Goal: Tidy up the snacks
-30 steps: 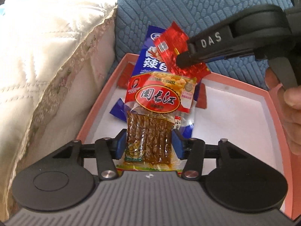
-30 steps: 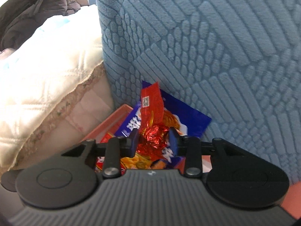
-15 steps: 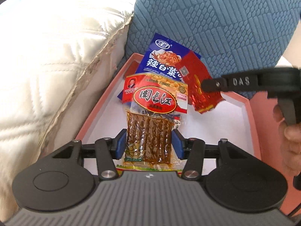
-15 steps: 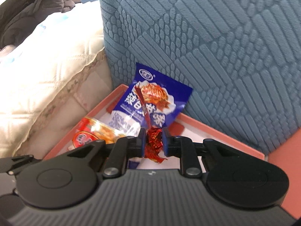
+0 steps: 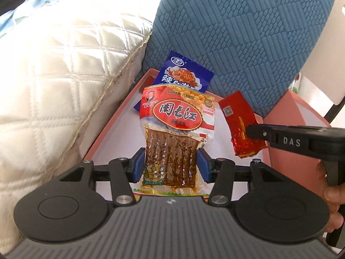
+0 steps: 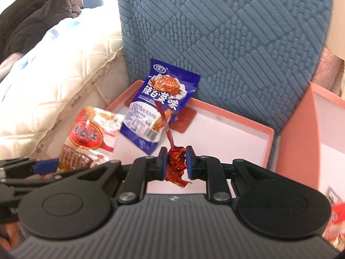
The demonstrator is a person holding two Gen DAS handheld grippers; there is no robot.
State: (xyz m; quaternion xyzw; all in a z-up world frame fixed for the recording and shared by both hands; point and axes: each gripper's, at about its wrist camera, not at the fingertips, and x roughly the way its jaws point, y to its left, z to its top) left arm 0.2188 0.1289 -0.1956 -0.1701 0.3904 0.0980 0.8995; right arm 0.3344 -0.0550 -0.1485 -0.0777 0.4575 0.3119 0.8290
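My left gripper (image 5: 171,165) is shut on a clear packet of brown tofu sticks with a red and yellow label (image 5: 175,138), held up over the pink box (image 5: 112,120). The same packet (image 6: 86,138) shows at the left of the right wrist view. My right gripper (image 6: 176,161) is shut on a small red foil packet (image 6: 175,164), crumpled between its blue pads. In the left wrist view that red packet (image 5: 239,120) hangs at the right, pinched by the right gripper (image 5: 251,132). A blue snack bag (image 6: 160,105) leans in the box's far corner against the cushion.
The pink box with white floor (image 6: 232,133) sits between a cream quilted cover (image 5: 60,75) on the left and a blue textured cushion (image 5: 237,38) behind. A second pink box (image 6: 301,133) stands to the right. A person's fingers (image 5: 332,192) grip the right tool.
Both grippers have lifted and drawn back from the box with their packets. The right gripper has squeezed tighter on the red foil packet and carried it right, away from the blue bag.
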